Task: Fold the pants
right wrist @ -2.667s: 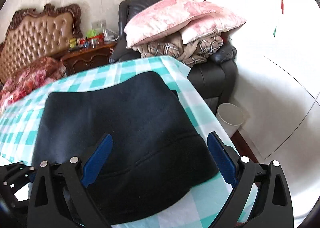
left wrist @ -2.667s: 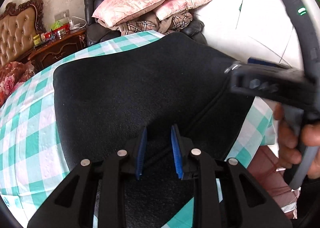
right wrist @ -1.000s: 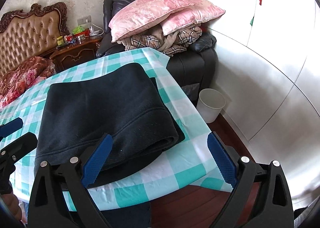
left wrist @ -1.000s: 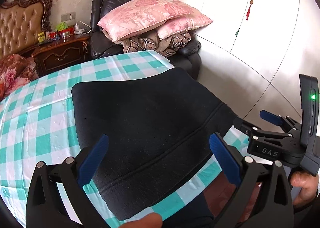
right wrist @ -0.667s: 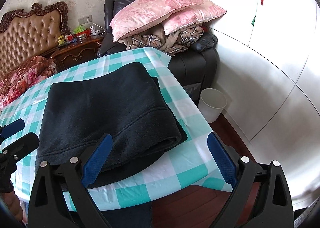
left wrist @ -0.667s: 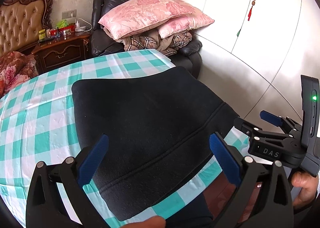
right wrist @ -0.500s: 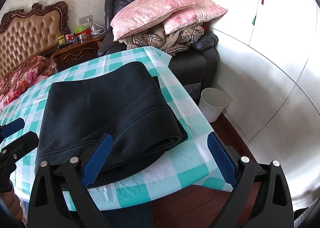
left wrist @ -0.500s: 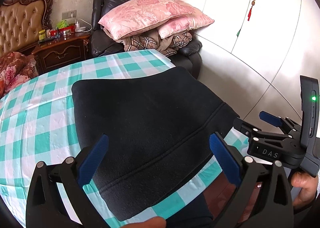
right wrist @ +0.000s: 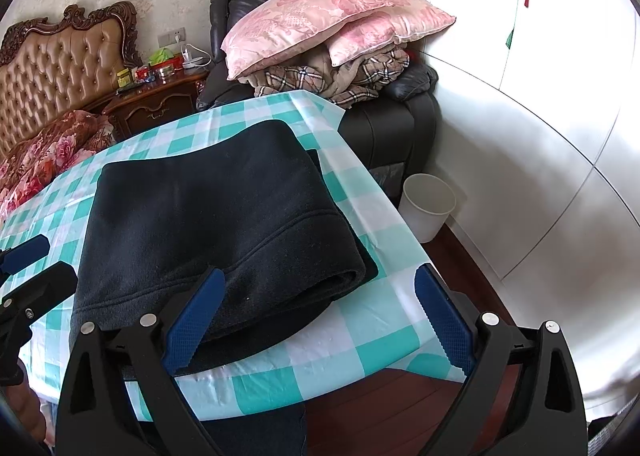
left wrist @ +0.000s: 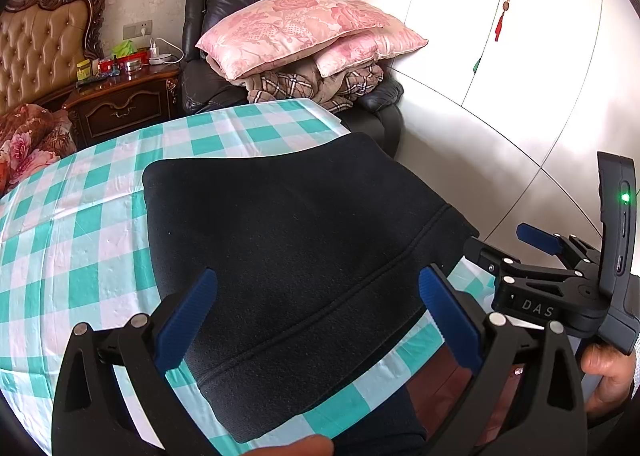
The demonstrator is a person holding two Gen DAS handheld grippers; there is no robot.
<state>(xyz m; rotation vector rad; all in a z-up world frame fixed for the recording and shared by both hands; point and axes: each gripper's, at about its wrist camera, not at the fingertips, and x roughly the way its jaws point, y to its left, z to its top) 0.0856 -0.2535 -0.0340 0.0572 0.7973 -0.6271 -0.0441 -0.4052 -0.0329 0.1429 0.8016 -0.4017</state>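
The dark navy fleece pants (left wrist: 296, 240) lie folded into a thick rectangle on the teal-and-white checked tablecloth (left wrist: 80, 240); they also show in the right wrist view (right wrist: 208, 224), near the table's right edge. My left gripper (left wrist: 316, 312) is open and empty, held back above the near end of the pants. My right gripper (right wrist: 316, 316) is open and empty, above the near right corner of the table. The right gripper also shows at the right of the left wrist view (left wrist: 536, 256).
A black armchair (right wrist: 384, 124) piled with pink pillows (right wrist: 320, 12) and plaid blankets stands behind the table. A white bin (right wrist: 428, 208) stands on the floor to the right. A wooden nightstand (left wrist: 120, 100) and a tufted headboard are at the back left.
My left gripper has opened, let go of the pants and drawn back. My right gripper has also drawn back. Over the last second almost nothing has moved.
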